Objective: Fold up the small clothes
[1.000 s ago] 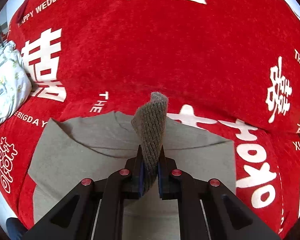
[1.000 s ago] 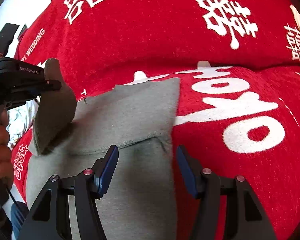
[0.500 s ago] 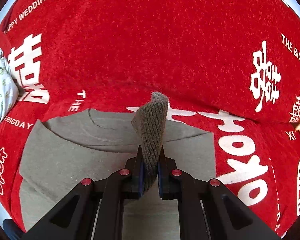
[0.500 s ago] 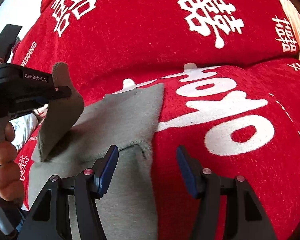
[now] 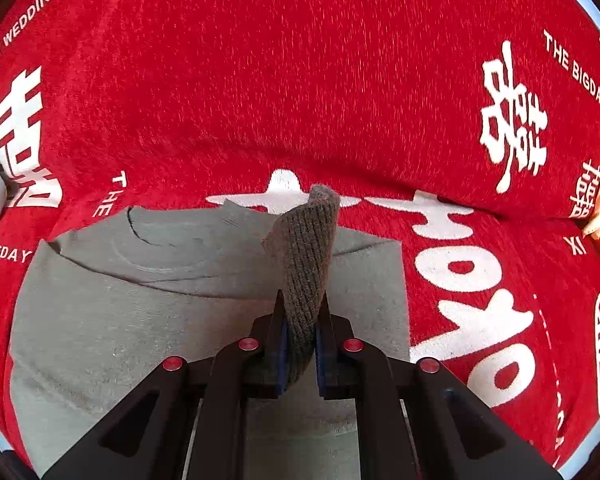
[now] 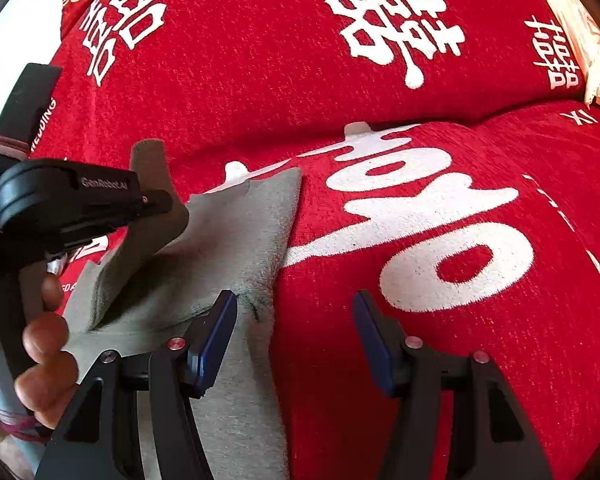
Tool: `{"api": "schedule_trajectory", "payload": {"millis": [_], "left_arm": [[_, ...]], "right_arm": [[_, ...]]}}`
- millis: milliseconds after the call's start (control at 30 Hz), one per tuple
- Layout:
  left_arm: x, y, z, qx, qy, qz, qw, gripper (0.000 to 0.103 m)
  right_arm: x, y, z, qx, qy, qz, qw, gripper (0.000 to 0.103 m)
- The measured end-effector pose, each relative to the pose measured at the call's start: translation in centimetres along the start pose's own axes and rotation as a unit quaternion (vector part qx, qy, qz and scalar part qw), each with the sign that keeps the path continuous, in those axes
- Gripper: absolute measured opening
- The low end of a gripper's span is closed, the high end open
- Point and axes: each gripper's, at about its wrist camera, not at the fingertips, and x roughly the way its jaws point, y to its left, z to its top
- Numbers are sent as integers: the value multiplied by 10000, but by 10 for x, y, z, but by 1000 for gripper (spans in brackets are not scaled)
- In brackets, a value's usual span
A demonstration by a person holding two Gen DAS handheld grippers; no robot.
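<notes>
A grey garment (image 5: 148,304) is shown spread flat on a red printed cover (image 5: 300,80), its right side already folded in to a straight edge. The ribbed cuff (image 5: 306,264) of its left sleeve is clamped between the closed jaws of the left gripper (image 5: 300,344) and held raised above the body of the garment. The right gripper (image 6: 296,340) is held with jaws apart and empty, hovering over the garment's right edge, one finger above the grey cloth and the other above the red cover.

For a clean fold, the sleeve is best carried across until its cuff lies near the right edge, lowered flat before release, and kept parallel to the far hem; the free gripper could be used to pin the body so that it is not dragged.

Legible on the cover in white: "HAPPY WEDDING", "THE BIGDAY", and large double-happiness characters. "GenRobot.AI" is read on the left gripper's housing (image 6: 80,196) in the right wrist view.
</notes>
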Motion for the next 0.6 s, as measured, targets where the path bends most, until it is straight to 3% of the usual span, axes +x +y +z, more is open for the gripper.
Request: {"api": "schedule_trajectory", "payload": {"millis": [600], "left_arm": [[37,-4,-14,68,203,-328,9992,12]], "right_arm": [[-2,-5,3,7,22,-53,10000,64]]}}
